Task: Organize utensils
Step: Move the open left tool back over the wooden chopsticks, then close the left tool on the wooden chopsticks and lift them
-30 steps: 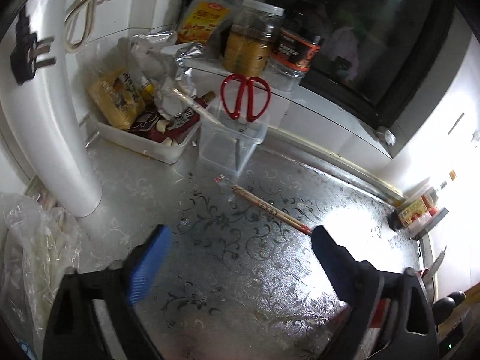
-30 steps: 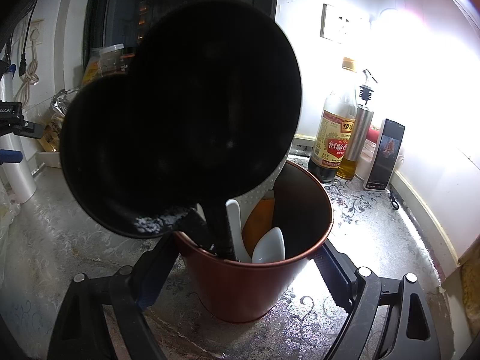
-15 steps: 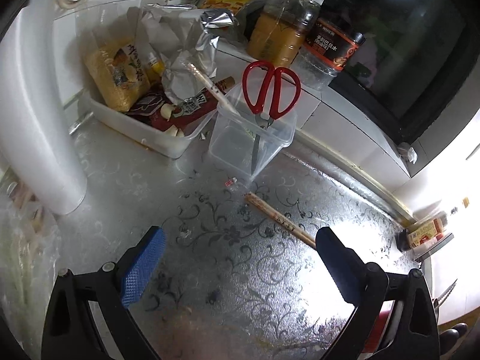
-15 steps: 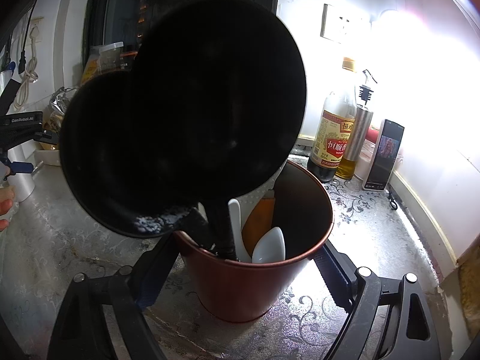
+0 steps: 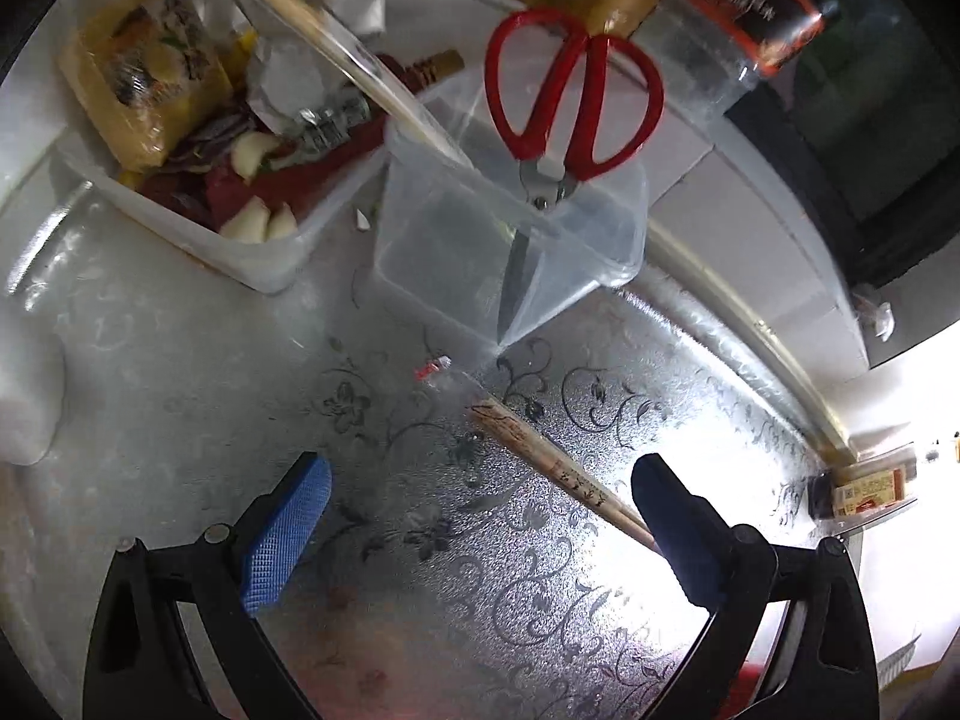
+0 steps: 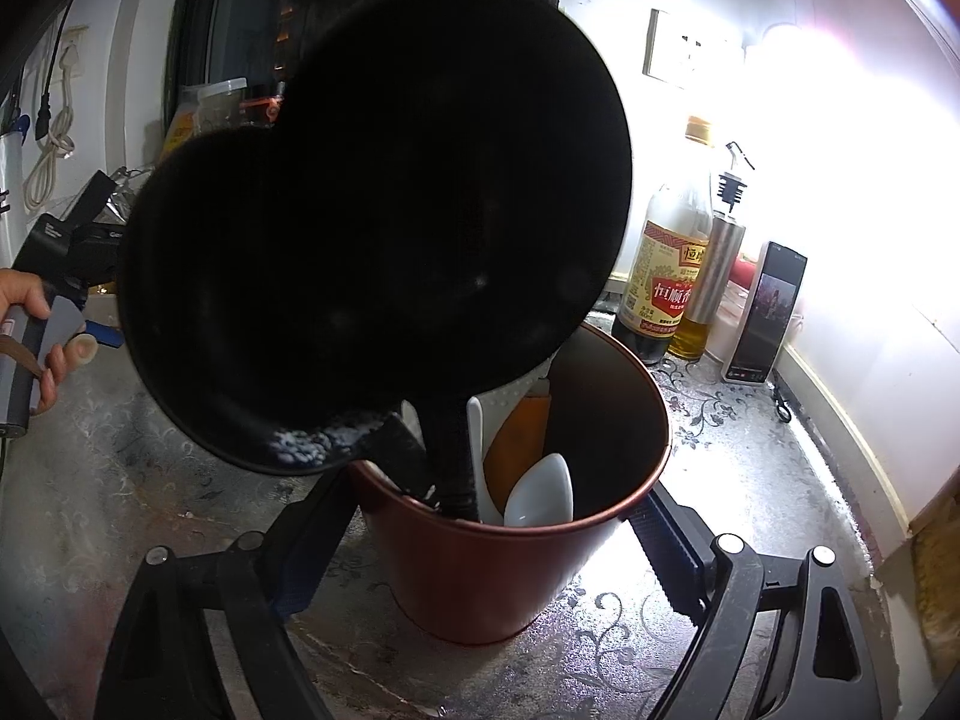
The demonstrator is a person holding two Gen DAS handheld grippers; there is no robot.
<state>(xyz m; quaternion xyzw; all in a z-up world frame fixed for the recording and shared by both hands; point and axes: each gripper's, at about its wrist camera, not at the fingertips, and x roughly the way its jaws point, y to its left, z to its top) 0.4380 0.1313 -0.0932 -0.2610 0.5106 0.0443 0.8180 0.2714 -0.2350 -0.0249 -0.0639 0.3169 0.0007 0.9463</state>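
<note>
Left gripper (image 5: 480, 534), jaws spread, hovered over a chopstick (image 5: 561, 471) lying on the patterned countertop (image 5: 180, 360) before a clear container (image 5: 510, 246) holding red scissors (image 5: 570, 90); right gripper (image 6: 486, 564), also spread, flanked the red utensil bucket (image 6: 480, 570) containing two black ladles (image 6: 372, 222) and white spoons (image 6: 540, 495)

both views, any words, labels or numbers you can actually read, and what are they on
"恒顺香": large characters on the red and gold label of the vinegar bottle; the last character is partly cut off and the small print under it is too small to read.
Dark jar with orange band: print too blurred to read.
Yellow snack packet: print blurred.
Small box by the wall: unreadable.
Phone screen: nothing legible.
Left gripper: white lettering, too blurred to read.
</note>
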